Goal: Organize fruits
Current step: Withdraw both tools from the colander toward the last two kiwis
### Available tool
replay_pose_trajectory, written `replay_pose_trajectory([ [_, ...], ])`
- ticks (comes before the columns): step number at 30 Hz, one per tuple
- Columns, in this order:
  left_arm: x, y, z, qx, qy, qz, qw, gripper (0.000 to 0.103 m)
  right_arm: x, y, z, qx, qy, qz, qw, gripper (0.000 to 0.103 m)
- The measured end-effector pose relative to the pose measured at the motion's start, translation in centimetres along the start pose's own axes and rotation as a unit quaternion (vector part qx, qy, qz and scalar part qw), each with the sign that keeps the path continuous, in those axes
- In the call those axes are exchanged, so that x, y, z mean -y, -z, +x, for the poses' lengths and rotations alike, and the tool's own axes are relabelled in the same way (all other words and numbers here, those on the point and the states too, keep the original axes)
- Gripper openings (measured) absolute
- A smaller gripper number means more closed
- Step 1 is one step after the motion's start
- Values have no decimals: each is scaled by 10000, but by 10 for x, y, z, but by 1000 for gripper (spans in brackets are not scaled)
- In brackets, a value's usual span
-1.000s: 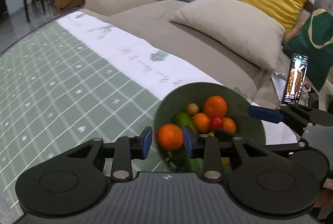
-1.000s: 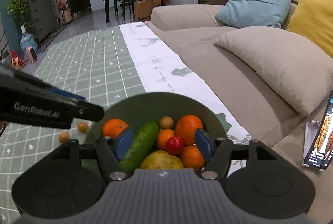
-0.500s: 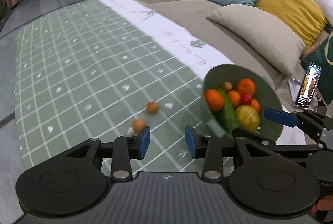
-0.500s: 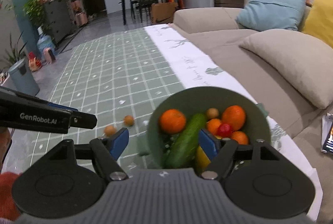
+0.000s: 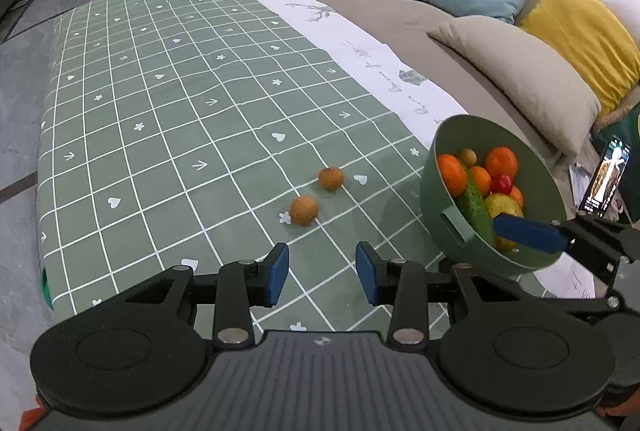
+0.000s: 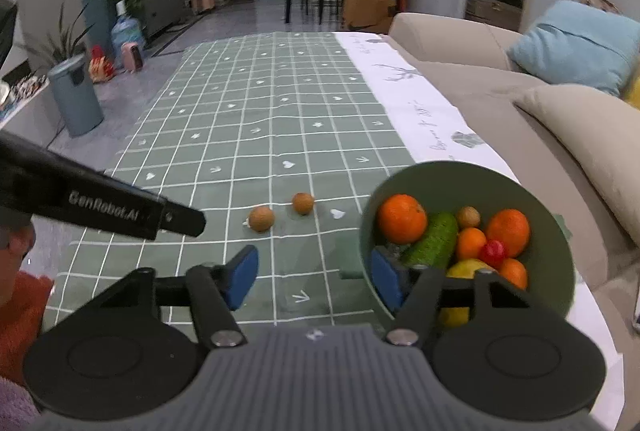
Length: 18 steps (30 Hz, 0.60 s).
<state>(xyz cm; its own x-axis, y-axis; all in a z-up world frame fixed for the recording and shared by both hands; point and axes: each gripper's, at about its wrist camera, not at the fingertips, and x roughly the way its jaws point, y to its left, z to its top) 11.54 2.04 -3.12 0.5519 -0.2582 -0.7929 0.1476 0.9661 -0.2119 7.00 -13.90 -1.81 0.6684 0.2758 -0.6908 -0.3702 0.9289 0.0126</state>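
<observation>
In the left wrist view the left gripper [image 5: 322, 269] sits at the bottom centre of the frame, its blue-padded fingers [image 5: 277, 269] moderately apart with nothing between them, only the green checked cloth [image 5: 168, 119] of the bench. Two small brown fruits lie loose on that cloth just above the gap: the nearer fruit [image 5: 304, 210] slightly left of centre, the farther fruit [image 5: 331, 178] just above and to its right, the two near each other but apart.

At the right of the frame the green bowl [image 5: 444, 199] is tilted, showing oranges [image 5: 500, 162], a cucumber [image 5: 474, 209] and a small red fruit [image 5: 501, 183] inside.

In the right wrist view the right gripper [image 6: 314, 277] has its jaws closing. Its right finger [image 6: 386, 277] is at the bowl's near rim while its left finger [image 6: 240, 277] stands over bare cloth; whether the rim is pressed cannot be told. The two brown fruits appear above the gap, in mid-frame, clear of the fingers. A beige sofa [image 6: 500, 99] runs along the right side.
</observation>
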Motion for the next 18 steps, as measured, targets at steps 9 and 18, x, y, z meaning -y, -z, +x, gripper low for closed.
replay_pose_trajectory([
  [9, -7, -12, 23, -93, 27, -51, 9999, 46, -2, -17, 27, -31, -74, -518, 9986, 44],
  [18, -17, -21, 59, -296, 77, -164, 9994, 46, 9, -36, 52, -58, -32, -685, 9976, 43],
])
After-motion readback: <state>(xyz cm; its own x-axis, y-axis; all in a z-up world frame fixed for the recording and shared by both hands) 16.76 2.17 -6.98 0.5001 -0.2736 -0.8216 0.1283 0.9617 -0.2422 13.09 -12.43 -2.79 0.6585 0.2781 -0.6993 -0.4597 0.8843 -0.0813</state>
